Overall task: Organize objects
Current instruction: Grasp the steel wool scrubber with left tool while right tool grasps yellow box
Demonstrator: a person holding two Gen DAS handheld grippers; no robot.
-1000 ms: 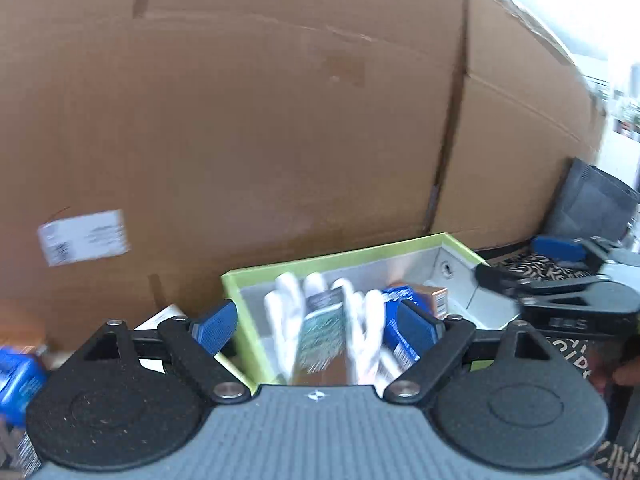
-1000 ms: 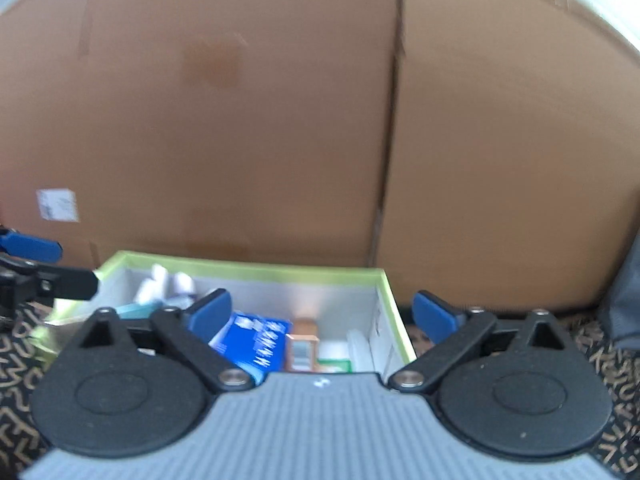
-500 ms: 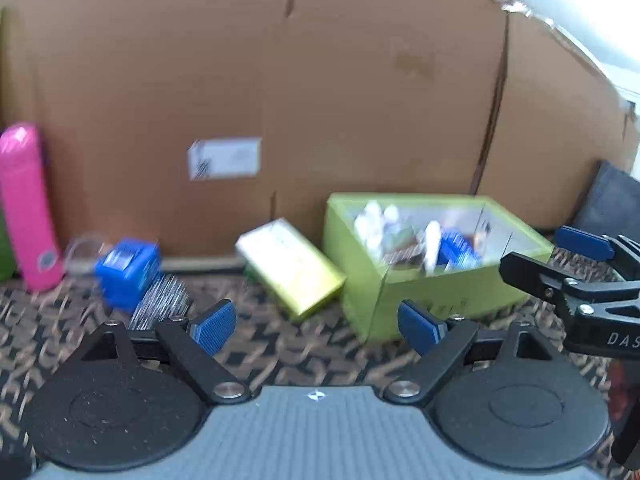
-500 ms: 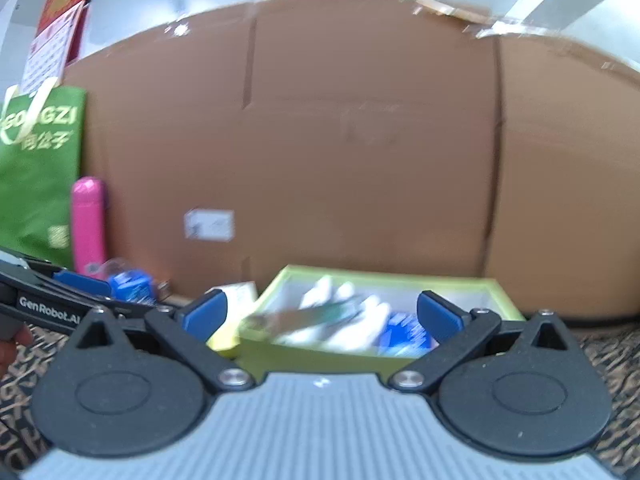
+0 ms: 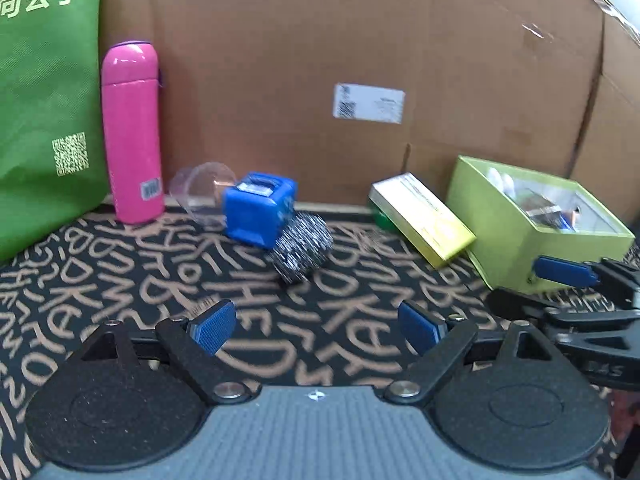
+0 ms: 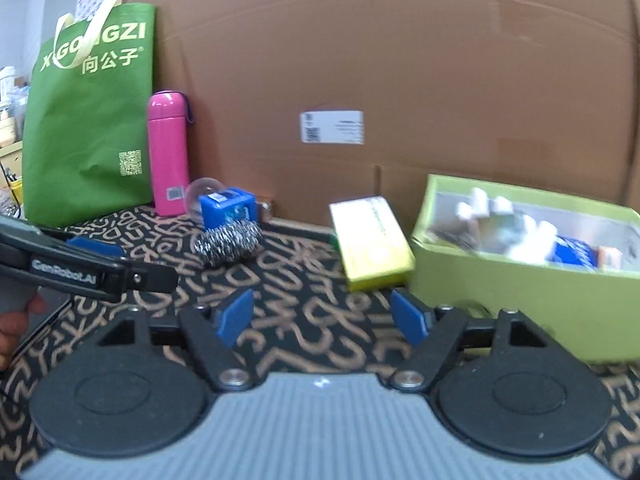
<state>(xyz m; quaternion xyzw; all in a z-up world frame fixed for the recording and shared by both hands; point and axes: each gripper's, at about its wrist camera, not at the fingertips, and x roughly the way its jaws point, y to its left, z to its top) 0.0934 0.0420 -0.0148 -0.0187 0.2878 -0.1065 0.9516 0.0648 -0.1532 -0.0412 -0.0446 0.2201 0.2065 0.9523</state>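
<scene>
Green box [image 6: 520, 284] holds white gloves [image 6: 504, 220] and blue packet [image 6: 576, 252].

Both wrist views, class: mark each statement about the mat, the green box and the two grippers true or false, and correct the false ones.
1. The pink bottle lies on its side. False: it stands upright beside the green bag.
2. The steel wool scrubber touches the blue box. True.
3. The left gripper holds the scrubber. False: it is open and empty, short of the scrubber.
4. The green box holds white gloves. True.
5. The yellow lid covers the green box. False: it leans tilted beside it.
6. The right gripper is open. True.
</scene>
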